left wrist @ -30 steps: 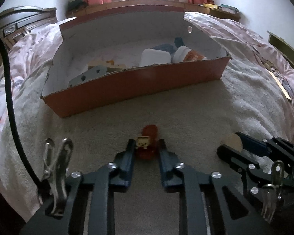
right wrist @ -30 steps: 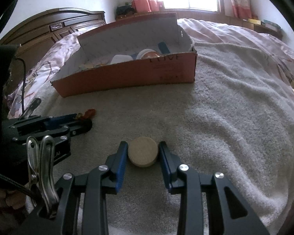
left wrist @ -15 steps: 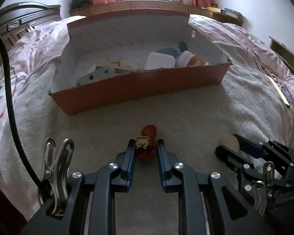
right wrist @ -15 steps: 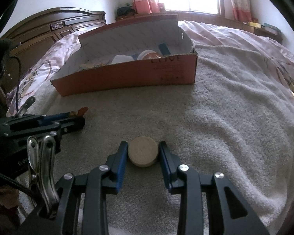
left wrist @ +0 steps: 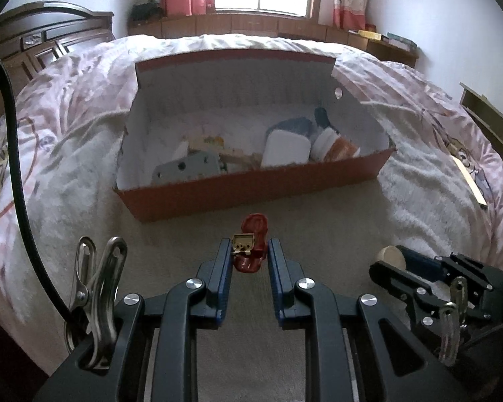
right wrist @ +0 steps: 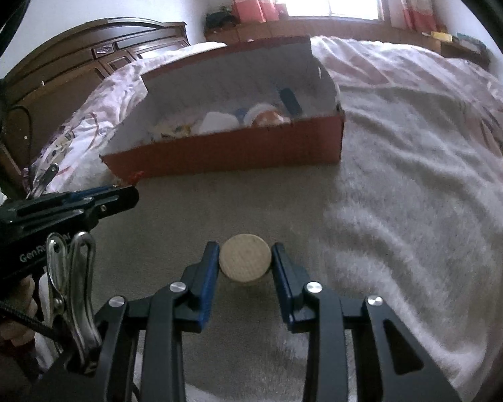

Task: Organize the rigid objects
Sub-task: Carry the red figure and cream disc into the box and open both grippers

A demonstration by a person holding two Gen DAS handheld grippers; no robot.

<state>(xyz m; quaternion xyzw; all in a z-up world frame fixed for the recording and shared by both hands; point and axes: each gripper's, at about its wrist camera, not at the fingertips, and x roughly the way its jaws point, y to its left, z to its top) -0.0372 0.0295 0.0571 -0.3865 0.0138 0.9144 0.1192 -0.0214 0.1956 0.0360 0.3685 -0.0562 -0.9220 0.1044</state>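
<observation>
Open red cardboard box (left wrist: 251, 194) on the bed already holds several items. Left gripper (left wrist: 250, 256) clamps a small red toy (left wrist: 253, 251); right gripper (right wrist: 245, 259) pinches a round wooden disc (right wrist: 245, 258) (both short of the box, undelivered).

A: Where do the two views look from?

B: Each rides low behind its own gripper, tilted down across the bed (left wrist: 419, 181), close to the blanket.

A: What do they share?

B: The open cardboard box (left wrist: 251, 194) (right wrist: 224, 150) ahead, and each catches the other gripper at its side.
</observation>
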